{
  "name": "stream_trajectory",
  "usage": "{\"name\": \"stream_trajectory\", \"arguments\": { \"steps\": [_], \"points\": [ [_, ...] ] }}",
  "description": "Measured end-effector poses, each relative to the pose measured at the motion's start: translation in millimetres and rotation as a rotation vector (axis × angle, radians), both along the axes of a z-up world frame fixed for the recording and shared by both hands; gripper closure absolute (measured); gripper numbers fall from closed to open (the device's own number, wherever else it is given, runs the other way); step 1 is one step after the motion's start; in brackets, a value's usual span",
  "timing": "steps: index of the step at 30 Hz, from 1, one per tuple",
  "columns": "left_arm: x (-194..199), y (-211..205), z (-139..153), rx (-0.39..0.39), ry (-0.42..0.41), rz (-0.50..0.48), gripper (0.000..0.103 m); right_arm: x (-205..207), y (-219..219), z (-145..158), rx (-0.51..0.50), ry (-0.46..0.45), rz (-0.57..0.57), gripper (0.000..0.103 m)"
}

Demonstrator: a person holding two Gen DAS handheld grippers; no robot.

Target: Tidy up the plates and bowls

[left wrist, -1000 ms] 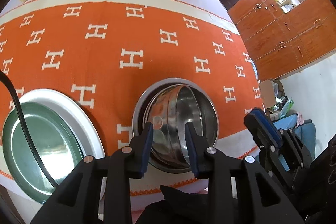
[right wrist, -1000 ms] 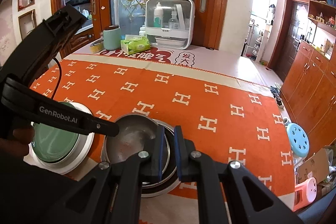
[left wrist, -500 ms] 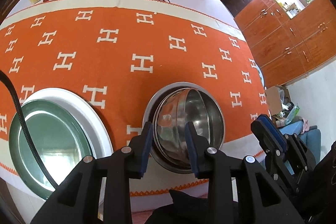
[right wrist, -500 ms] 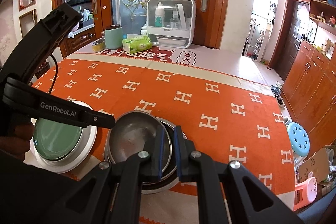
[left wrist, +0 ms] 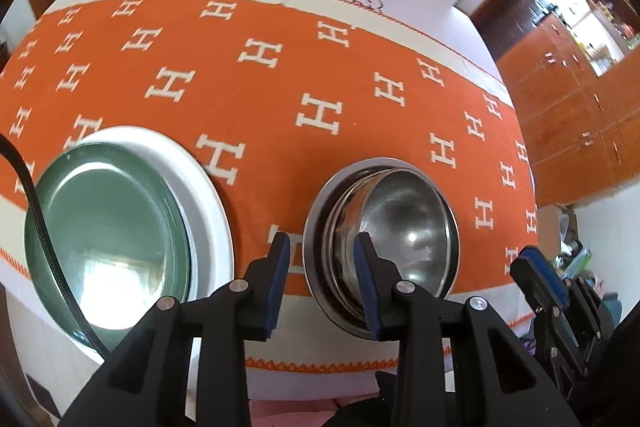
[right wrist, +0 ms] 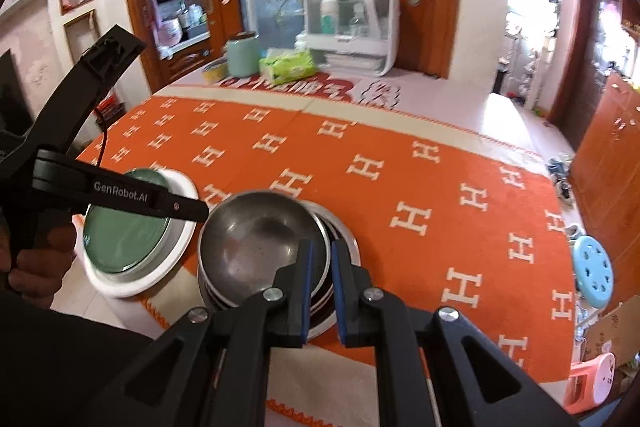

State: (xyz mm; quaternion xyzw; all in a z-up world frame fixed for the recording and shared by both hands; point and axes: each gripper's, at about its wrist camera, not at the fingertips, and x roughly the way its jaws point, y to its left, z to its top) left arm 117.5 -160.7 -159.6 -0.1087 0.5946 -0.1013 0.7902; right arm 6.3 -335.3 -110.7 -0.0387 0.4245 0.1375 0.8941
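A stack of steel bowls (left wrist: 408, 223) (right wrist: 252, 243) rests on a wider steel dish near the table's front edge. The top bowl lies slightly off-centre toward the left. My left gripper (left wrist: 321, 241) points steeply down and straddles the stack's near-left rim. Its right pad is over the bowl's inside, and cloth shows between its left pad and the rims, so it is open. My right gripper (right wrist: 321, 251) (left wrist: 536, 267) hangs shut and empty above the stack's right side, apart from it. Left of the stack, a green plate (left wrist: 108, 227) (right wrist: 124, 239) lies on a white plate (left wrist: 204, 187) (right wrist: 136, 285).
An orange H-patterned cloth (right wrist: 400, 179) covers the table. At the back stand a mint canister (right wrist: 242, 55), a tissue pack (right wrist: 286, 67) and a white storage case (right wrist: 352, 27). Stools (right wrist: 592, 267) and wooden cabinets (left wrist: 568, 115) are off the right edge. A hand (right wrist: 36, 267) holds the left gripper.
The top bowl, tilted steeply between the left jaws a second ago, now lies flatter in the stack. The left gripper has rolled, and a gap shows beside its left pad.
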Motion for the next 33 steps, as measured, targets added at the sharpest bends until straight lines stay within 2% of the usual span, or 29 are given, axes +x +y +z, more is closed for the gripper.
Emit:
{"name": "stream_trajectory", "arguments": {
  "steps": [4, 12, 17, 27, 33],
  "points": [
    [-2.8, -2.4, -6.9, 0.001, 0.014, 0.044, 0.071, 4.7, -6.0, -6.7, 0.006, 0.038, 0.049, 0.091],
    [-11.0, -7.4, -18.9, -0.013, 0.044, 0.140, 0.071, 17.0, -18.3, -19.7, 0.022, 0.107, 0.141, 0.059],
    [-21.4, -11.6, -27.3, -0.022, 0.061, 0.202, 0.070, 25.4, -21.5, -33.4, 0.031, 0.166, 0.217, 0.053],
    [-41.6, -15.9, -42.6, -0.059, 0.065, 0.338, 0.067, 43.0, -19.8, -56.2, 0.048, 0.246, 0.384, 0.048],
    [-43.4, -19.6, -51.7, -0.067, 0.064, 0.396, 0.066, 53.8, -24.3, -64.6, 0.102, 0.279, 0.418, 0.040]
  ]
}}
